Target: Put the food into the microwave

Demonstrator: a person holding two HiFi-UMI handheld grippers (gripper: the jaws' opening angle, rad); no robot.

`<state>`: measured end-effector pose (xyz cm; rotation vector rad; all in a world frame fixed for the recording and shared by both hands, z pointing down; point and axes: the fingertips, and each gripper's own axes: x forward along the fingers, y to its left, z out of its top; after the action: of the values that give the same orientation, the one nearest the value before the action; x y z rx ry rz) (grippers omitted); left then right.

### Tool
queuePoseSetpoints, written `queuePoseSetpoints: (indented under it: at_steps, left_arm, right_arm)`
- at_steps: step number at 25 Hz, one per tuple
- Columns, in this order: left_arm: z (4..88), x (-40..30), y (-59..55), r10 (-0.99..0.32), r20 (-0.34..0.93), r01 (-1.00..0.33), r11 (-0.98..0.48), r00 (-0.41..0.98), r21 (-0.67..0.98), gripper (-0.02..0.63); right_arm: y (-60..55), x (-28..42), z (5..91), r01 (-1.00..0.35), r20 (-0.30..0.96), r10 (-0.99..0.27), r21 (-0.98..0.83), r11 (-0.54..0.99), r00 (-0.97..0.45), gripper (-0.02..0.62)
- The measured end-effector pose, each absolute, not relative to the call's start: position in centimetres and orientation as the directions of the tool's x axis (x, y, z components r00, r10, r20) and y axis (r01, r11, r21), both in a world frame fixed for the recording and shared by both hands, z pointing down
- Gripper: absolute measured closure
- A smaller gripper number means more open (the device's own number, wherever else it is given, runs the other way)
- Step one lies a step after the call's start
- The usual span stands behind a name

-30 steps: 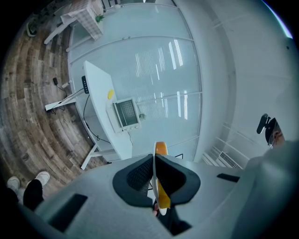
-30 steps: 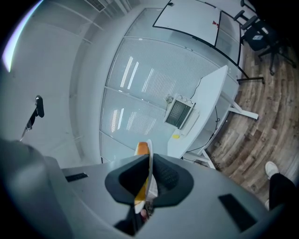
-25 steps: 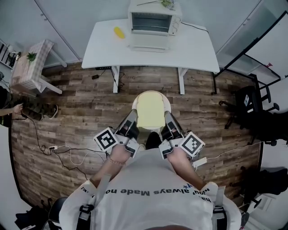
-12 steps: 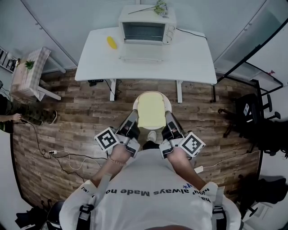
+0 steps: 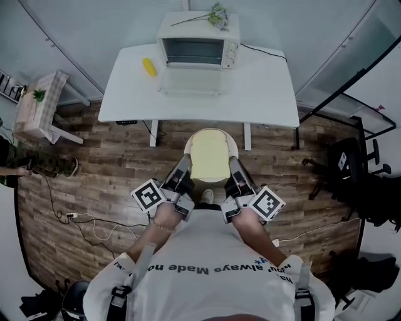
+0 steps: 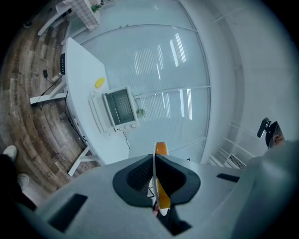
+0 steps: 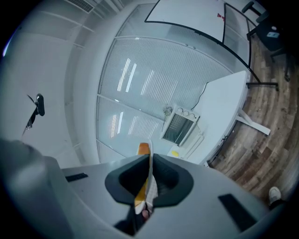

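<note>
A white plate (image 5: 232, 143) with a pale slice of bread (image 5: 210, 155) is carried level in front of my body. My left gripper (image 5: 188, 160) is shut on the plate's left rim and my right gripper (image 5: 233, 162) is shut on its right rim. In the left gripper view the rim (image 6: 159, 189) runs between the shut pads, as does the rim (image 7: 150, 186) in the right gripper view. Ahead, a white microwave (image 5: 197, 47) stands on a white table (image 5: 266, 88) with its door (image 5: 190, 82) folded down open. A yellow food item (image 5: 149, 66) lies left of it.
A sprig of flowers (image 5: 216, 15) lies on top of the microwave. A small checked side table (image 5: 39, 105) and a person's legs (image 5: 41, 164) are at the left, cables (image 5: 81, 219) on the wood floor, a black chair (image 5: 354, 166) at the right.
The table and microwave have come closer in the head view as I walk toward them. Both grippers keep the same hold on the plate.
</note>
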<state>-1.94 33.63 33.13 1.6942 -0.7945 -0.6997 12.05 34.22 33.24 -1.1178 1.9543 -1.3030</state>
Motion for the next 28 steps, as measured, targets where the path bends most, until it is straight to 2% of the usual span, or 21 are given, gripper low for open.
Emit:
queuePoseSetpoints:
  at_steps: [13, 28]
  left_arm:
    - [34.3, -2.7, 25.5, -0.8, -0.071, -0.137, -0.188, 0.596, 0.973, 0.588]
    - [33.5, -6.6, 6.4, -0.78, -0.083, -0.118, -0.198, 0.621, 0.973, 0.588]
  right_arm:
    - [26.1, 11.3, 34.5, -0.335, 0.011, -0.855, -0.922, 0.192, -0.518, 0.568]
    - [7.5, 7.4, 33.6, -0.363, 0.04, -0.867, -0.917, 0.165, -0.497, 0.568]
